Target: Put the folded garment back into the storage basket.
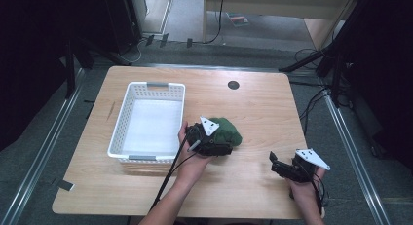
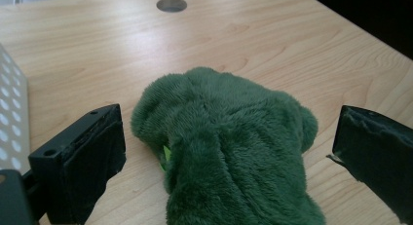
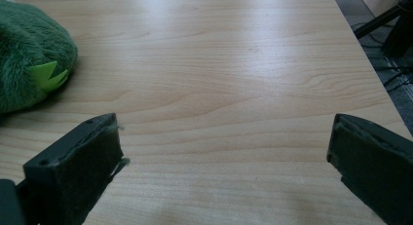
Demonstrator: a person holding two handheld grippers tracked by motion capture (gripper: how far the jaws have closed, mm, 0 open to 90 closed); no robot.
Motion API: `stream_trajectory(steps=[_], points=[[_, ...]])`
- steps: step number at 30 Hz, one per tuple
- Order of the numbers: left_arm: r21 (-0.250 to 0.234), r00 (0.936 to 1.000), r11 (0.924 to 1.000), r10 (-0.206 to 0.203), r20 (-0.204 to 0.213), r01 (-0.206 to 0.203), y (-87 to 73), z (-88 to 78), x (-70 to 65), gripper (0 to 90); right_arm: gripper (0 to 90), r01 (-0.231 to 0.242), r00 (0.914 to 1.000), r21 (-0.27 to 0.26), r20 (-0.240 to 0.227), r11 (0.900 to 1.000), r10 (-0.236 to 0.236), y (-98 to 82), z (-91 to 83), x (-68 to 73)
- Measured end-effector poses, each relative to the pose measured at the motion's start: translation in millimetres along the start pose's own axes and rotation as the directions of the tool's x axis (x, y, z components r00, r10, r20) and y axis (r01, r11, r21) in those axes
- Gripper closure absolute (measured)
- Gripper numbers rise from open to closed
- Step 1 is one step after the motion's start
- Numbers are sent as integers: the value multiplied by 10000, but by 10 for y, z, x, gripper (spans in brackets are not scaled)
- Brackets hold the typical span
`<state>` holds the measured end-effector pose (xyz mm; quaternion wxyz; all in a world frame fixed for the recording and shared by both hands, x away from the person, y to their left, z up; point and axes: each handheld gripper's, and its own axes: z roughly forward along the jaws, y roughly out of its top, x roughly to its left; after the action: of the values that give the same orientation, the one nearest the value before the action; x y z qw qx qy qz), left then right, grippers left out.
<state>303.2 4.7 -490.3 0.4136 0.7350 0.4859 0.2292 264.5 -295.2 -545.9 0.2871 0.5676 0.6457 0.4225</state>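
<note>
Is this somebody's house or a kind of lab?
Probably a lab or recording studio, not a house. The wooden table stands among black stands and loose cables on a grey floor, and a person holds a left gripper by a green plush toy.

Bare tabletop across the far right half, open to approach, broken only by a small round grommet near the far edge. Left half blocked by a white perforated basket, walls upright, interior bare (reachable from above). Just right of it, a green plush toy, flanked by the wide-apart jaws of the left hand-held gripper. Clear wood between the spread jaws of the right hand-held gripper near the front right corner.
</note>
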Motion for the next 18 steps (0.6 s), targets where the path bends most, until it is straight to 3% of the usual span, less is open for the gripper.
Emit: stream_trajectory(steps=[2,5,11,18], points=[[133,10000,9999,13,-2,-13,-17,56,-14,0,0,5,10000,0,-14,10000,-5,0,0,0],[296,9989,9985,465,-42,-464,-37,127,-66,0,0,13,10000,2,-17,10000,-13,0,1,0],[754,9993,9965,354,89,-360,-81,291,-77,0,0,-1,10000,7,-29,10000,1,0,0,0],[1499,9994,9881,313,143,-331,-151,424,-77,0,0,-1,10000,12,-43,10000,1,0,1,-1]])
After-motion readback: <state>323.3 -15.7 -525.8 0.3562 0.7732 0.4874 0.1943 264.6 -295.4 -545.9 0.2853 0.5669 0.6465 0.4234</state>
